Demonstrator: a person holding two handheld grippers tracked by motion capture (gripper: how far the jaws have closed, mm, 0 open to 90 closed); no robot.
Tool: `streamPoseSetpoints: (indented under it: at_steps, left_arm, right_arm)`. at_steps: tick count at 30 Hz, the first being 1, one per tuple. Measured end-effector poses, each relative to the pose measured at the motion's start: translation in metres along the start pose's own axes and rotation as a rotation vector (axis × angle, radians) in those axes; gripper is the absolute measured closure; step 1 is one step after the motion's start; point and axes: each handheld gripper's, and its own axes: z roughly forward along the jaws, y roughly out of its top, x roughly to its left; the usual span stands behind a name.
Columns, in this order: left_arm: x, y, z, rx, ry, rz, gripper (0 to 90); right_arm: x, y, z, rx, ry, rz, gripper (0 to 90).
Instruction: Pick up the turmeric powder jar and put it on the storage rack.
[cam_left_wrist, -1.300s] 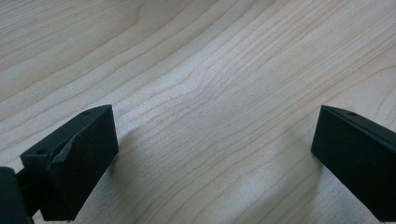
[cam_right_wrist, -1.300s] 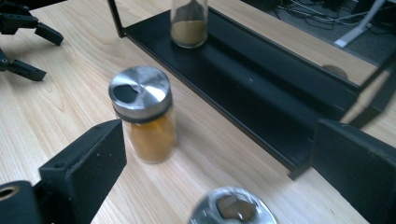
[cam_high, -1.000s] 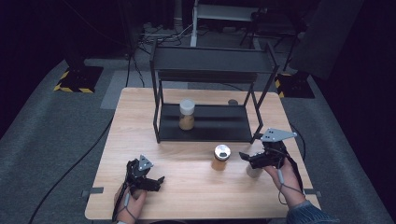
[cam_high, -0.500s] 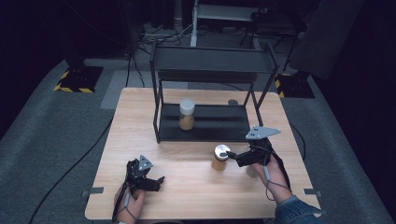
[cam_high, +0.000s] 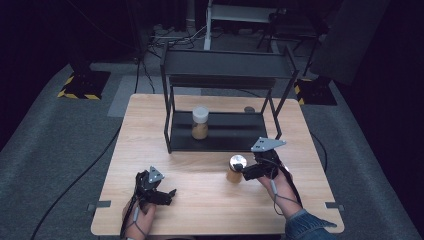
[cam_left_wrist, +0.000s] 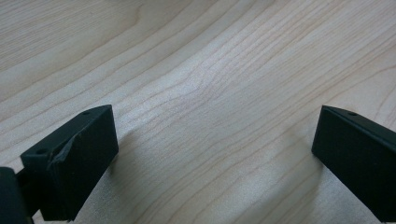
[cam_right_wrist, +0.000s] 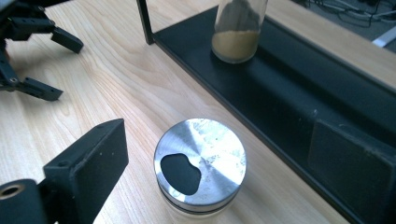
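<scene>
A small glass jar (cam_high: 235, 170) with a shiny metal lid (cam_right_wrist: 200, 161) stands on the wooden table (cam_high: 200, 210), in front of the black rack. My right gripper (cam_high: 246, 172) is at the jar's right side, open. In the right gripper view the right gripper (cam_right_wrist: 219, 140) has one jaw on each side of the jar, with a gap to both. A second jar (cam_high: 200, 123) with a white cap and brown powder (cam_right_wrist: 233, 44) stands on the rack's lower shelf (cam_high: 230, 131). My left gripper (cam_high: 169, 194) rests open at the front left, and in its own view the left gripper (cam_left_wrist: 215, 135) holds nothing over bare wood.
The black two-level rack (cam_high: 227, 65) takes up the back half of the table. Its front post (cam_right_wrist: 144, 21) and shelf edge stand close behind the metal-lidded jar. A small dark round object (cam_high: 248, 109) lies behind the rack. The left gripper (cam_right_wrist: 32, 46) is visible at the right gripper view's top left.
My right gripper has moved left and slightly forward to the metal-lidded jar, and its jaws now flank it. The left gripper has stayed still.
</scene>
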Motion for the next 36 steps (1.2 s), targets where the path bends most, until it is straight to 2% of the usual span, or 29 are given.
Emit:
streamPoseSetpoints:
  at_steps: [12, 23, 26, 32, 36]
  left_arm:
    - [0.000, 0.000, 0.000, 0.000, 0.000, 0.001, 0.0]
    - [0.000, 0.000, 0.000, 0.000, 0.000, 0.003, 0.0]
    - [0.000, 0.000, 0.000, 0.000, 0.000, 0.001, 0.0]
    - [0.000, 0.000, 0.000, 0.001, 0.000, 0.002, 0.0]
    - [0.000, 0.000, 0.000, 0.000, 0.000, 0.001, 0.0]
  right_arm:
    - [0.007, 0.000, 0.026, 0.080, -0.011, 0.027, 8.0]
    - [0.005, 0.004, 0.046, 0.155, 0.001, 0.053, 13.9]
    - [0.002, 0.006, 0.051, 0.175, 0.010, 0.071, 16.4]
    - [0.002, 0.009, 0.059, 0.216, 0.015, 0.061, 23.9]
    - [0.000, 0.009, 0.061, 0.222, 0.026, 0.059, 30.5]
